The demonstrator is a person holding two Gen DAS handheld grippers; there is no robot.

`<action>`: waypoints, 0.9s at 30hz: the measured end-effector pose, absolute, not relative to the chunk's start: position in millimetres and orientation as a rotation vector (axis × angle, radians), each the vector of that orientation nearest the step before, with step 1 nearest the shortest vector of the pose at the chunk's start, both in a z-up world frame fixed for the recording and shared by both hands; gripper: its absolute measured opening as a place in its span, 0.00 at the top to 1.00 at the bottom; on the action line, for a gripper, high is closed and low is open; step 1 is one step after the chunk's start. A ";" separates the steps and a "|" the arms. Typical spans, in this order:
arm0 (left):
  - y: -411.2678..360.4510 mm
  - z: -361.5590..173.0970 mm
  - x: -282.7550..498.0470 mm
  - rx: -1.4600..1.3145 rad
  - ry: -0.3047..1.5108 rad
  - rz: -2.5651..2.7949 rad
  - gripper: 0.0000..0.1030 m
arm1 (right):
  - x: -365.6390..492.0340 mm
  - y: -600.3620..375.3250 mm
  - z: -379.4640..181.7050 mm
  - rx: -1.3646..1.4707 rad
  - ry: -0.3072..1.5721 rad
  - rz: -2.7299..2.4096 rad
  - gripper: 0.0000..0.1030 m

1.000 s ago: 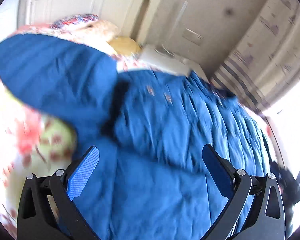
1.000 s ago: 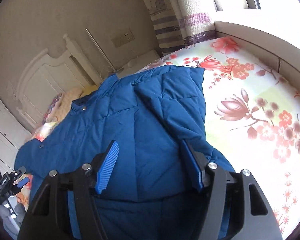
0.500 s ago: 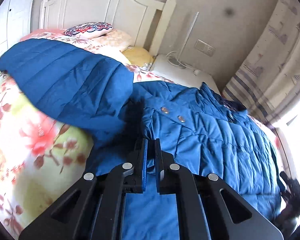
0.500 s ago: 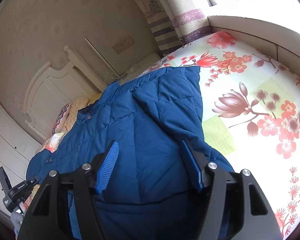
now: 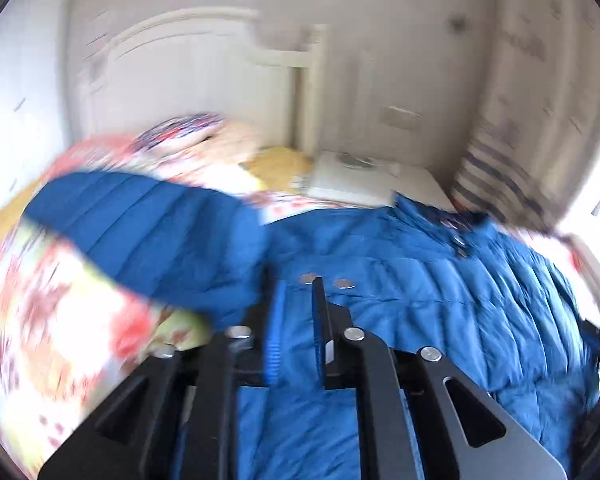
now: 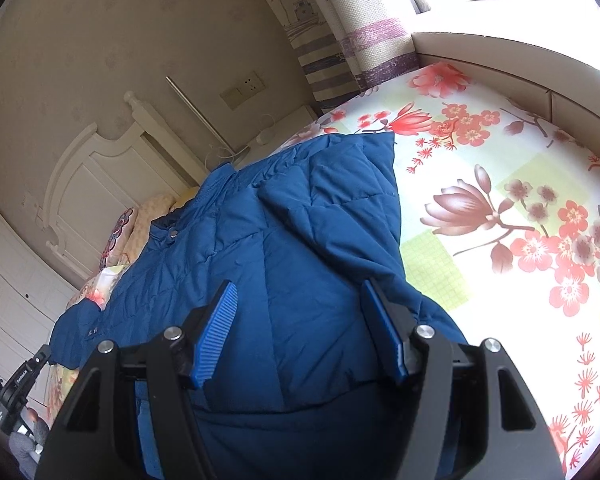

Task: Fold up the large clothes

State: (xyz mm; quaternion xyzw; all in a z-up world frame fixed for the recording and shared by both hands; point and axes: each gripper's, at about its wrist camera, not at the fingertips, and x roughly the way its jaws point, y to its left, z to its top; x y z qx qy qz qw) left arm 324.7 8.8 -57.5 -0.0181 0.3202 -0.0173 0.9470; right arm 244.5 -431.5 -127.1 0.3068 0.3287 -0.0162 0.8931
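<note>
Left wrist: left claw [image 5: 296, 320] pinching blue puffer jacket [image 5: 440, 312] front | right claw [image 6: 300, 332] spread above folded sleeve [image 6: 332, 184] | imo lift slow, keep fold edge straight

Black grippers [image 6: 298, 332]; ribbed blue pads [image 6: 216, 334]

- Blue quilted puffer jacket [image 6: 300, 240], padded fabric with stitched seams, lies spread front-up on the floral bed sheet [image 6: 500, 184].
- Collar end points toward the white headboard; silver snap buttons [image 5: 342, 283] show along the front placket.
- One sleeve [image 5: 148, 224] stretches out sideways over the sheet.
- The other sleeve [image 6: 340, 184] is folded in over the body, cuff edge lying straight along the jacket's side.
- Left wrist view is motion-blurred.
</note>
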 end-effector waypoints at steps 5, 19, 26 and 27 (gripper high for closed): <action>-11.9 -112.9 374.6 0.050 0.836 -0.066 0.04 | 244.1 -429.8 -126.3 0.628 0.683 -0.042 0.38; -14.2 -135.1 379.0 0.079 0.892 -0.070 0.04 | 342.9 -337.5 -81.0 0.035 0.772 -0.125 0.28; -12.9 -135.2 377.5 0.074 0.891 -0.074 0.04 | 367.7 -350.2 -114.5 0.095 0.934 -0.146 0.16; -12.1 -134.9 377.1 0.068 0.890 -0.077 0.04 | 357.6 -347.6 -108.8 0.105 0.903 -0.162 0.18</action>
